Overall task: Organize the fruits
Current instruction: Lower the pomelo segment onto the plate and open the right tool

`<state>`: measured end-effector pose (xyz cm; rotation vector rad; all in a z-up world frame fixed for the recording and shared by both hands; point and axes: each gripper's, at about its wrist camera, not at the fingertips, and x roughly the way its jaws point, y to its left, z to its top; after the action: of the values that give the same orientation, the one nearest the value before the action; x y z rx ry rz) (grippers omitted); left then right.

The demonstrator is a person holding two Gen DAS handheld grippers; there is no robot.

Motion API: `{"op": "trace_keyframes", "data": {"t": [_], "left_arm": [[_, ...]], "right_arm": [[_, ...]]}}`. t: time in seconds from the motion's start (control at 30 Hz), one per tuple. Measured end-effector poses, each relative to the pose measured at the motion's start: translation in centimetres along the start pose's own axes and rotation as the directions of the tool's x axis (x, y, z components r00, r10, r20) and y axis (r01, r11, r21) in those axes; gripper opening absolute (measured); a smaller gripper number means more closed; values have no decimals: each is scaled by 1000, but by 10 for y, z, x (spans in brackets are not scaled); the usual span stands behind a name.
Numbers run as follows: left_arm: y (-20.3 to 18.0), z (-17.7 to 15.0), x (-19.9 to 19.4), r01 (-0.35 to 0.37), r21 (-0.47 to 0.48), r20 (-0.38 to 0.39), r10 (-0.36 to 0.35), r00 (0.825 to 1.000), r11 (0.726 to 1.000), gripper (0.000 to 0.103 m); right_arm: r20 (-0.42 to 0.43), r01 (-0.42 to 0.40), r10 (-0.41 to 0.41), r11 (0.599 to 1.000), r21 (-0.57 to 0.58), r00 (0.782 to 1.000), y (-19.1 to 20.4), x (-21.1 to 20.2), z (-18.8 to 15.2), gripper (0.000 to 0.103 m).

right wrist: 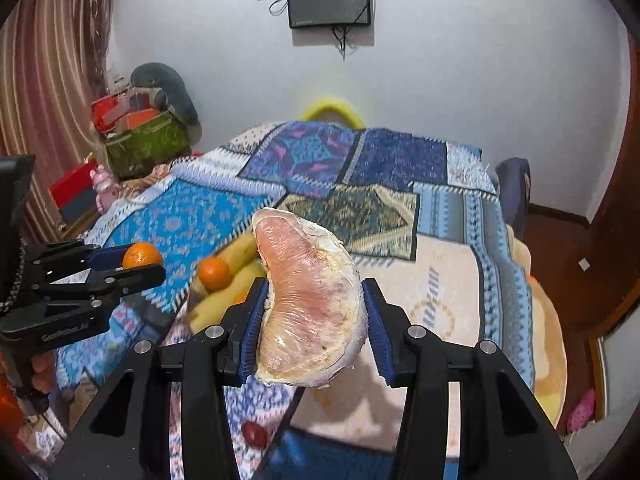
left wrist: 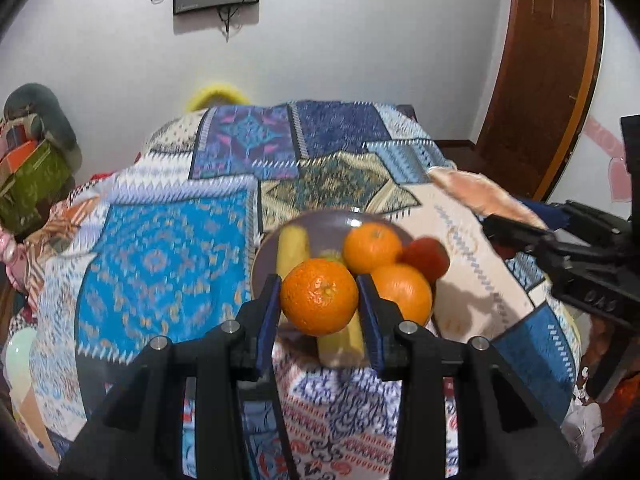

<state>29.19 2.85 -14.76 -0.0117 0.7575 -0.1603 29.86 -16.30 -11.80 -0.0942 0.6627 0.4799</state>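
- Nearest in the left wrist view, the left gripper point(left wrist: 319, 300) has its blue pads pressed on either side of an orange point(left wrist: 319, 296), pinching it clear above the bowl.
- Nearest in the right wrist view, the right gripper point(right wrist: 314, 314) pinches a plastic-wrapped pomelo wedge point(right wrist: 308, 300), pale pink and curved, its tip rising toward 12 o'clock from the jaws.
- Just past the held orange, at 12 to 2 o'clock from it, sits the grey bowl point(left wrist: 320, 222) holding two more oranges point(left wrist: 372, 247), bananas point(left wrist: 293, 250) and a blurred red fruit point(left wrist: 426, 258) at the bowl's right edge.
- A banana end point(left wrist: 342, 346) shows below the held orange at 6 o'clock.
- In the right wrist view the bowl's fruit lies at 9 to 10 o'clock from the wedge, partly hidden behind it.
- A small red fruit point(right wrist: 255, 434) lies alone on the cloth at 7 o'clock from the wedge, well apart from the bowl.
- The two grippers see each other: the right one enters the left view at 3 o'clock, the left one enters the right view at 9 o'clock, still showing its orange.
- All of it rests over a patchwork blanket point(left wrist: 168, 248) in blue, cream and purple.
- Farther off, a green bag point(right wrist: 148, 144) of boxes stands at 10 o'clock.
- On the white wall at 12 o'clock hangs a dark screen point(right wrist: 330, 0) with trailing cables.
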Motion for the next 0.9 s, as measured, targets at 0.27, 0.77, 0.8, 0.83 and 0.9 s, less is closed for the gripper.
{"op": "trace_keyframes", "data": {"t": [0.27,0.77,0.8,0.83,0.9], "left_arm": [[1,21,20,-23,21,-2,23,1000,1000,38],[0,24,77,-24,41,-92,28,995,999,38],[1,25,80,-21,38,-97,24,995,999,38],[2,25,83,-16,31,-103,19,995,999,38],[4,27,89,-5,17,-113,7,994,1000,38]], "right_arm": [[4,-1,1,1000,18,1000,-4,25,18,43],[-55,-15,17,999,35,998,0,73,18,43],[-57,-16,18,999,33,998,0,75,18,43],[-60,-16,18,999,29,998,0,77,19,43],[-67,-14,16,1000,22,998,0,81,21,44]]}}
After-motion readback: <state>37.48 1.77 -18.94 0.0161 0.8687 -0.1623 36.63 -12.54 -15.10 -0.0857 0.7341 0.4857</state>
